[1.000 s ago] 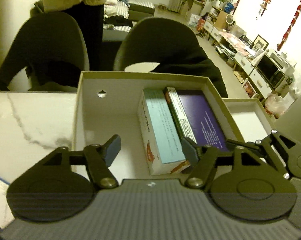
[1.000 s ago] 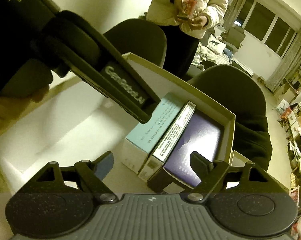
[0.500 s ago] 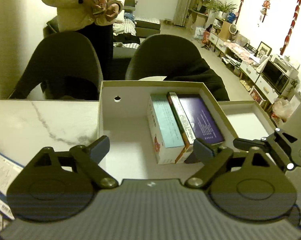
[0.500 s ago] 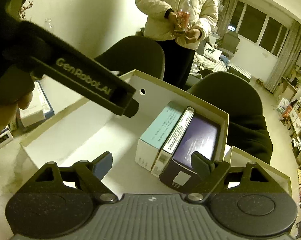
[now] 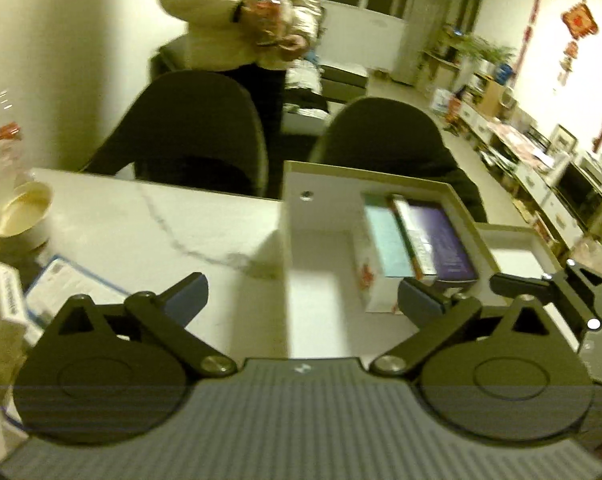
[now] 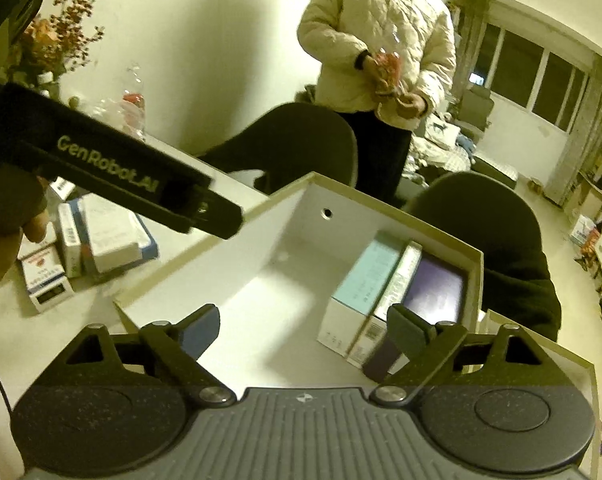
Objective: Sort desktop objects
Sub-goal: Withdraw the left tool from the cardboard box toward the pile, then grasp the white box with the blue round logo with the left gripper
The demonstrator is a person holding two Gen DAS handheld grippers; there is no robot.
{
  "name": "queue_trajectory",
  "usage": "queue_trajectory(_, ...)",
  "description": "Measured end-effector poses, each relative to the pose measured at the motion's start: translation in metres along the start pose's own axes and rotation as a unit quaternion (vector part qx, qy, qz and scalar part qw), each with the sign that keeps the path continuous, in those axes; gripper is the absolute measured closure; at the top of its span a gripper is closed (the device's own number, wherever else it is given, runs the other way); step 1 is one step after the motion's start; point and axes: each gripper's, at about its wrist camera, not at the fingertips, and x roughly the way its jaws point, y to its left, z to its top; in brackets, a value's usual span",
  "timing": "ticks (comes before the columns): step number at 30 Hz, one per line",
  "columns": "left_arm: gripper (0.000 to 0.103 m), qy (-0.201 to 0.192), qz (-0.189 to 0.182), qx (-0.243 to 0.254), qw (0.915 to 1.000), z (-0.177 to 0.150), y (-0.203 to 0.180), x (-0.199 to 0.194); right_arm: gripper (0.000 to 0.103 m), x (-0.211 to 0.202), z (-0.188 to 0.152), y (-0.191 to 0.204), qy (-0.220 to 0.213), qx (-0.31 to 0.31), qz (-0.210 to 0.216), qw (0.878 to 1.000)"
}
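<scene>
A white open box [image 5: 325, 220] stands on the marble table. At its right side lie a teal carton [image 5: 385, 240], a narrow white carton [image 5: 413, 236] and a purple carton [image 5: 445, 240], packed together. My left gripper [image 5: 301, 300] hovers over the box's near left corner, its jaws opening with nothing between them. My right gripper [image 6: 303, 328] hangs over the box's [image 6: 381, 200] near edge, jaws also opening and empty, before the teal carton [image 6: 365, 276], narrow carton [image 6: 401, 276] and purple carton [image 6: 437, 292]. The left gripper's finger [image 6: 197, 208] crosses the upper left of the right wrist view.
Left of the box lie a blue-edged packet [image 5: 65, 284], small cartons [image 6: 45, 276], a bowl [image 5: 19, 208] and a plastic bottle [image 5: 5, 148]. A shallow white lid [image 5: 513, 248] sits right of the box. Two dark chairs [image 5: 197, 132] and a standing person [image 6: 381, 40] are behind the table.
Both grippers have drawn back and risen from the box with their jaws spreading wider. The left one has swung left, bringing the bowl, bottle and packets into view.
</scene>
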Motion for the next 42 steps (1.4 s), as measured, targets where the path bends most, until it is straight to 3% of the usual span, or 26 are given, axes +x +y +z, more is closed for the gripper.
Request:
queue_trajectory(11,0.000,-0.006,0.100,-0.054,0.9935,-0.026,0.062,-0.014,0.008,0.000,0.008,0.024,-0.020,-0.007,0.036,0.999)
queue_trajectory(21,0.000,0.000,0.217,-0.060,0.9743,-0.051,0.132,-0.015,0.008,0.005,0.010,0.033,-0.021,-0.004,0.054,0.998)
queue_trajectory(26,0.004,0.011,0.243,-0.063,0.9680,-0.061,0.158,-0.011,0.008,0.010,0.009,0.041,-0.019,-0.005,0.065,0.998)
queue_trajectory(32,0.013,0.007,0.250,-0.061,0.9663,-0.068,0.172,-0.002,0.008,0.018,0.010,0.050,-0.015,-0.005,0.074,0.997)
queue_trajectory(42,0.024,-0.023,0.271,-0.023,0.9620,-0.072,0.169,0.016,0.008,0.026,0.012,0.062,-0.009,-0.009,0.085,0.996)
